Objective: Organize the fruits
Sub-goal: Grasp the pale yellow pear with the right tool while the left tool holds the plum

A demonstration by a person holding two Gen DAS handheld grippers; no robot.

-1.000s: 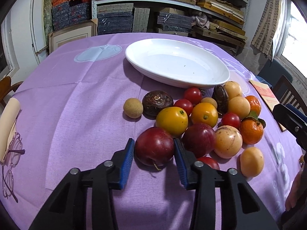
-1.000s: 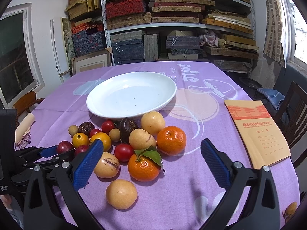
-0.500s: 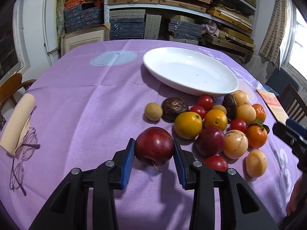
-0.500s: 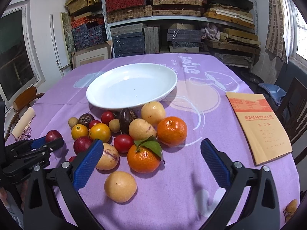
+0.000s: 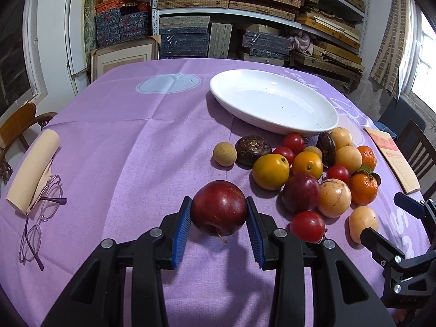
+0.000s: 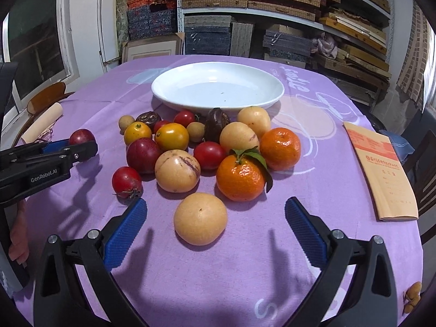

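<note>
Clamping a red plum [image 5: 218, 207] between its jaws, the left gripper [image 5: 218, 227] has only begun; the right gripper [image 6: 215, 227] gapes wide before a yellow fruit [image 6: 200, 218], white plate [image 6: 174, 100] bare beyond.

Bare purple tablecloth [image 5: 130, 147] lies open left of the fruit pile [image 5: 308, 174], which blocks the white plate [image 5: 272, 106].

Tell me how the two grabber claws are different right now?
The left gripper is squeezed onto a dark red plum; the right gripper holds nothing. The left gripper's jaws sit close together around that plum, while the right gripper's jaws are spread wide, with a pale yellow fruit lying on the cloth ahead, between them and untouched. Both are black with blue ridged pads and point down at the purple tablecloth.
</note>
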